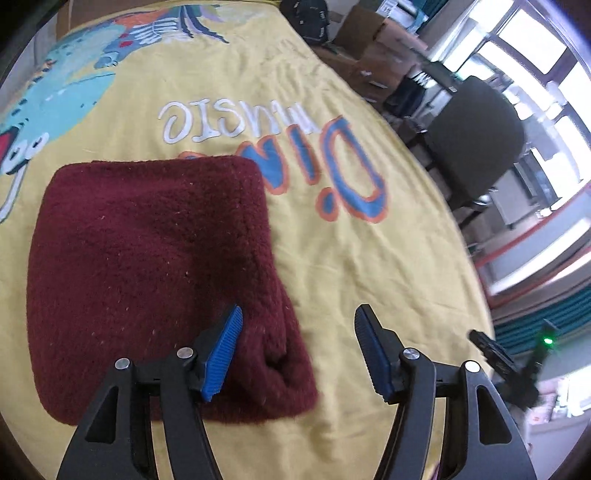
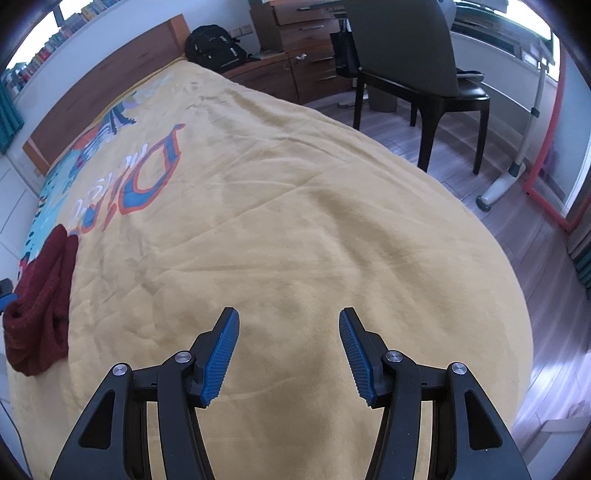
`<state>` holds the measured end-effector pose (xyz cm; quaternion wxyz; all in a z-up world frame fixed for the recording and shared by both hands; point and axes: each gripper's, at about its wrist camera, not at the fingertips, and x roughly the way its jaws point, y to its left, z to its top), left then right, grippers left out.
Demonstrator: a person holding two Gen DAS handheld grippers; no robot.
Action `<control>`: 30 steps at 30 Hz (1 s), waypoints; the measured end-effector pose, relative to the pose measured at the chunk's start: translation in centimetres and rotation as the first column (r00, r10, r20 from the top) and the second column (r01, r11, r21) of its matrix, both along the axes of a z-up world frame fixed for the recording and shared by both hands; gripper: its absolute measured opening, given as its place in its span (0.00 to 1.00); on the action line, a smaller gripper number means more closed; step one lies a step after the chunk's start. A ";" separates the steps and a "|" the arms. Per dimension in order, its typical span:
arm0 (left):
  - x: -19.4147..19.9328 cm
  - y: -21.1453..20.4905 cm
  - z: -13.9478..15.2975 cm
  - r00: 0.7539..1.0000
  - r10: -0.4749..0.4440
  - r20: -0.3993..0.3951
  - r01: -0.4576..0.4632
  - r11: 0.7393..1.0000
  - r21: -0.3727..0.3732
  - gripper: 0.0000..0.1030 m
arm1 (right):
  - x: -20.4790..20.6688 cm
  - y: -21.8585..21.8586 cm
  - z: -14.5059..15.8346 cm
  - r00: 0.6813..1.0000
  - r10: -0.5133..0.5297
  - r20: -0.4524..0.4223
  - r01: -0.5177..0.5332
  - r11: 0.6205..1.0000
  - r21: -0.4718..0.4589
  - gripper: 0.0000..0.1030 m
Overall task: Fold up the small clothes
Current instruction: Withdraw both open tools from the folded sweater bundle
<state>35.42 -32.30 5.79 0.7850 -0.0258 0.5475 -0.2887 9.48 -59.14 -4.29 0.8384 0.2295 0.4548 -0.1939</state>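
A dark red fleece garment point(image 1: 155, 273) lies folded in a rough rectangle on the yellow printed blanket point(image 1: 332, 177). My left gripper point(image 1: 297, 350) is open and empty, hovering over the garment's near right corner, its left finger above the cloth. In the right wrist view the same garment point(image 2: 40, 306) shows as a bunched heap at the far left. My right gripper point(image 2: 290, 354) is open and empty above bare blanket point(image 2: 295, 229), well to the right of the garment. The right gripper also shows at the left wrist view's right edge point(image 1: 517, 362).
The blanket covers a bed with a wooden headboard point(image 2: 110, 81). A black backpack point(image 2: 216, 48) sits by the bed's far corner. A dark chair point(image 2: 413, 74), wooden drawers point(image 2: 299, 33) and a wood floor point(image 2: 535, 258) lie past the bed's right edge.
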 end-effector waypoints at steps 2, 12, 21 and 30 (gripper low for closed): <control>-0.4 1.3 0.9 1.000 -0.015 0.009 0.015 1.000 -0.018 0.56 | -0.2 0.3 0.5 1.000 0.002 -0.001 -0.002 1.000 -0.008 0.56; -0.7 11.1 1.8 0.997 0.005 0.083 -0.010 0.998 0.059 0.56 | 4.0 6.9 3.3 0.991 0.135 0.001 -0.135 0.990 -0.034 0.56; 0.1 14.7 1.1 0.995 0.000 0.103 -0.009 0.996 0.086 0.56 | 12.9 18.5 7.4 0.920 0.385 0.077 -0.382 0.923 -0.044 0.56; 0.3 15.2 -0.1 0.988 -0.075 0.132 0.065 0.995 0.081 0.56 | 19.8 28.8 8.7 0.820 0.558 0.128 -0.559 0.828 -0.026 0.56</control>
